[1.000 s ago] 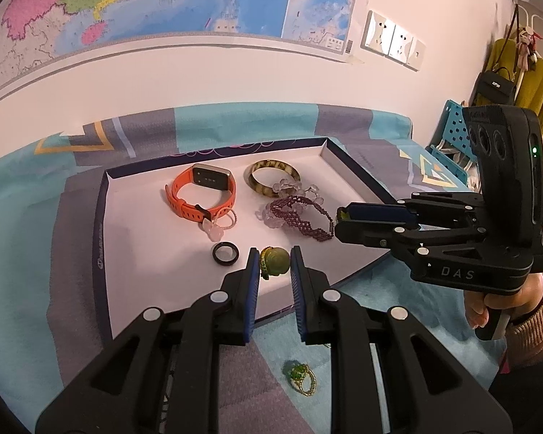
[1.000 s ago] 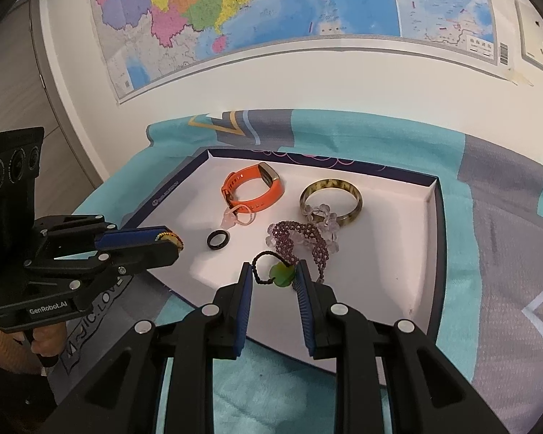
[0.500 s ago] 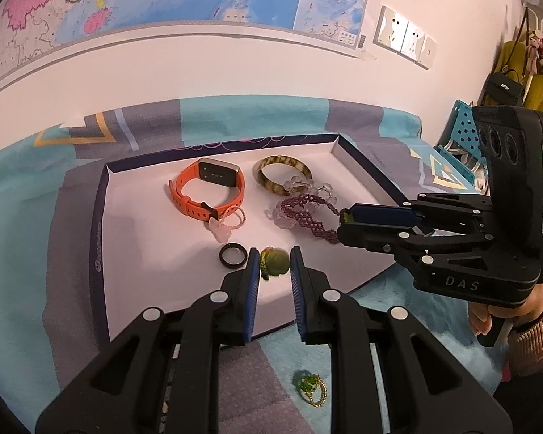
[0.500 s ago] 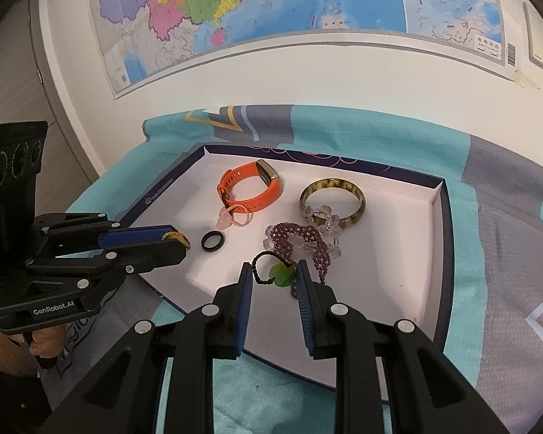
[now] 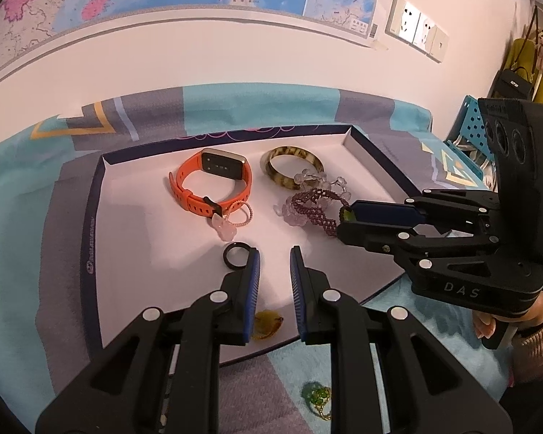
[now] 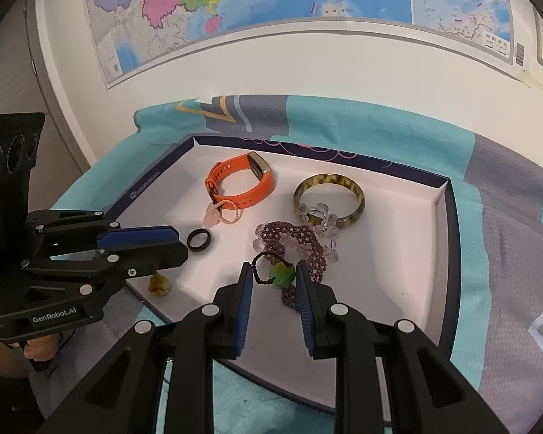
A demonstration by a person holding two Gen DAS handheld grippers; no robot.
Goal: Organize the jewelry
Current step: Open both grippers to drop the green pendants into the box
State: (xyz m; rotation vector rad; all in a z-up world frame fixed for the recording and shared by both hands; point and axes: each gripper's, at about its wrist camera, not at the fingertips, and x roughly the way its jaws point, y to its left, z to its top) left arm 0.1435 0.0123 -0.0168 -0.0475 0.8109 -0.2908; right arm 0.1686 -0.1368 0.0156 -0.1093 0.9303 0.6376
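A white tray (image 5: pixel 90 238) with a dark rim lies on a teal and grey cloth. My left gripper (image 5: pixel 275 256) hovers over the tray's front part, jaws a narrow gap apart with nothing between them. A yellowish pendant (image 5: pixel 268 323) lies on the tray floor below its fingers, also seen from the right wrist as the pendant (image 6: pixel 159 284) under the left gripper (image 6: pixel 179 246). My right gripper (image 6: pixel 274 271) is shut on a green bead pendant (image 6: pixel 280 275) with a dark cord, held just above the purple beaded bracelet (image 6: pixel 293 238).
Inside the tray lie an orange watch (image 5: pixel 213 184), a mottled bangle (image 5: pixel 293 166), clear beads, a pink charm loop (image 5: pixel 231 218) and a black ring (image 5: pixel 237 255). A green and gold ring (image 5: pixel 318 396) lies on the cloth in front of the tray. A wall stands behind.
The yellowish pendant that sat between my left fingers now lies on the tray floor below them. The left gripper has shifted forward over the tray. The right gripper keeps its hold.
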